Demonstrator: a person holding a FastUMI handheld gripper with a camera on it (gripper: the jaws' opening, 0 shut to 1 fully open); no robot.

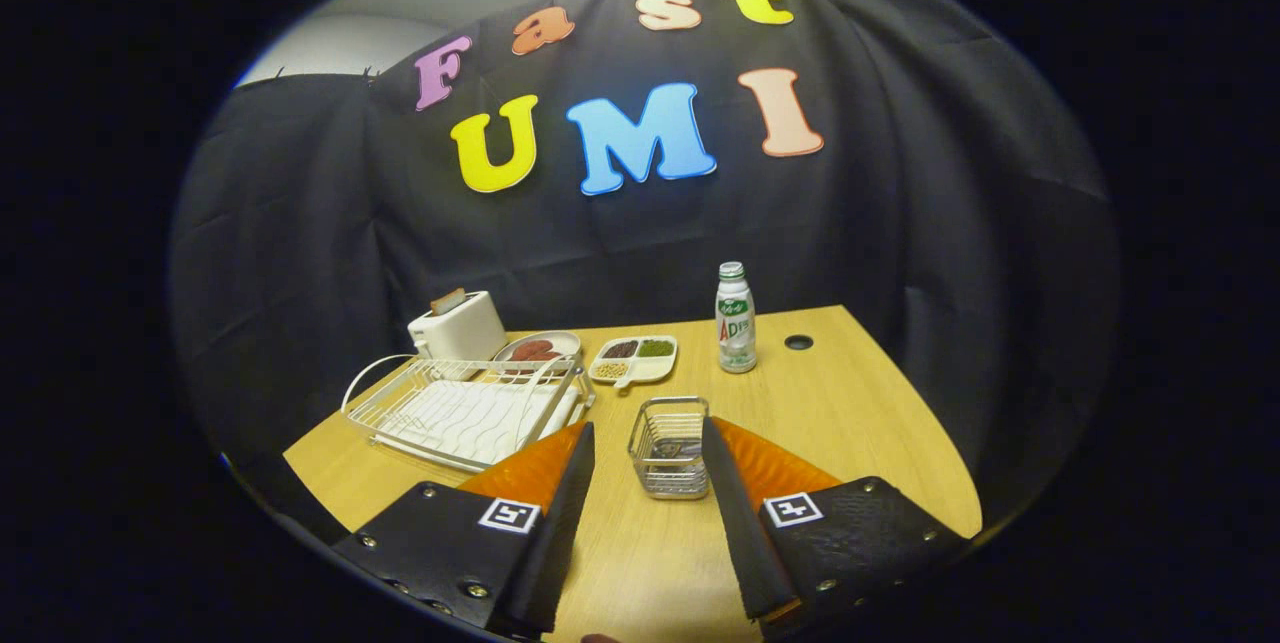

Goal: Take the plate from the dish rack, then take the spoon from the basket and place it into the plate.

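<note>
Jaws: the gripper hangs above the wooden bench, its two fingers spread wide apart and holding nothing.
Basket: a small square wire basket stands on the bench between the fingertips, closer to the right finger, which overlaps its right edge; whether they touch cannot be told.
Spoon: a dull metal shape lies inside the basket, too small to make out clearly.
Dish rack: a white wire dish rack sits on the bench to the left, just beyond the left finger.
Plate: a round plate holding something reddish sits at the far end of the rack; whether it rests in the rack or just behind it cannot be told.
Divided tray: a white compartment tray with dark, green and pale fillings lies beyond the basket.
Toaster: a white toaster stands behind the rack.
Bottle: a green-capped bottle stands upright, well beyond the right finger.
</note>
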